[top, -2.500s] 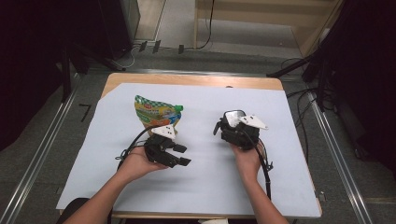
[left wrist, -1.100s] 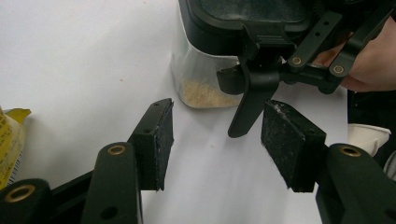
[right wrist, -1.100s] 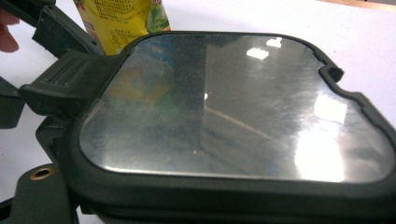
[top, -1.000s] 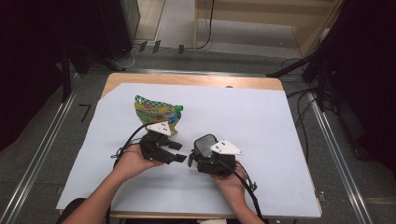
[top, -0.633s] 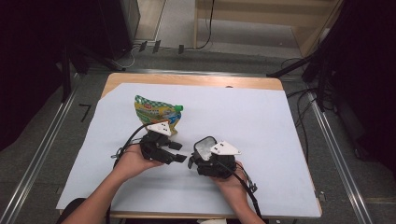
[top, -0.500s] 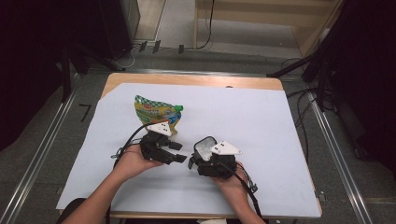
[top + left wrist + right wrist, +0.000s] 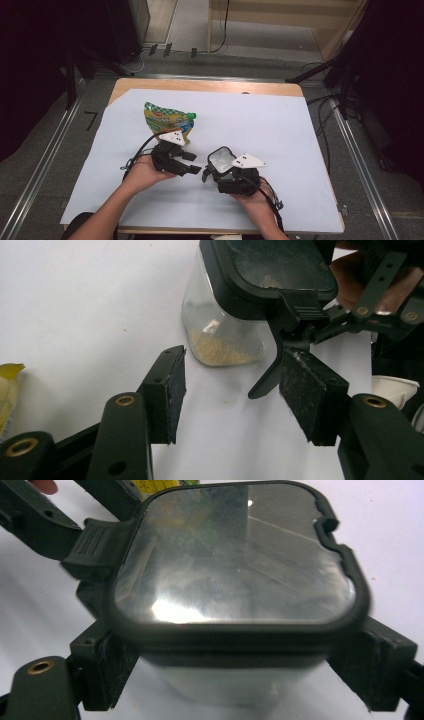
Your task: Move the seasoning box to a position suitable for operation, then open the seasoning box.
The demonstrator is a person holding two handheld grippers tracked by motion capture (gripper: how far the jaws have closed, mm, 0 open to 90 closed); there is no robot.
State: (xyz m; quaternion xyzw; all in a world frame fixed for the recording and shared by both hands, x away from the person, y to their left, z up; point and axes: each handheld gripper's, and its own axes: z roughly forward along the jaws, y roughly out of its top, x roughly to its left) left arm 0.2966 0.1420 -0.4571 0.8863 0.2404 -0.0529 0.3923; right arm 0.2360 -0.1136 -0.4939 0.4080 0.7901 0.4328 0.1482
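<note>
Near the desk's front edge, a jar is gripped by the right gripper, its lid latch awaiting the left gripper's half-open, empty jaws.

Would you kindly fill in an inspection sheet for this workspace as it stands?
Surface: wooden table under a white sheet.
Job's things: clear jar with black lid, a few crumbs inside; green and yellow pouch lying behind.
Clutter: nothing seen.
Grippers: right gripper shut on the jar; left gripper open, its jaws at the lid's latch.
Cables: one trails from each gripper; more on the floor.
Surroundings: grey floor, metal rails, dark gear.
</note>
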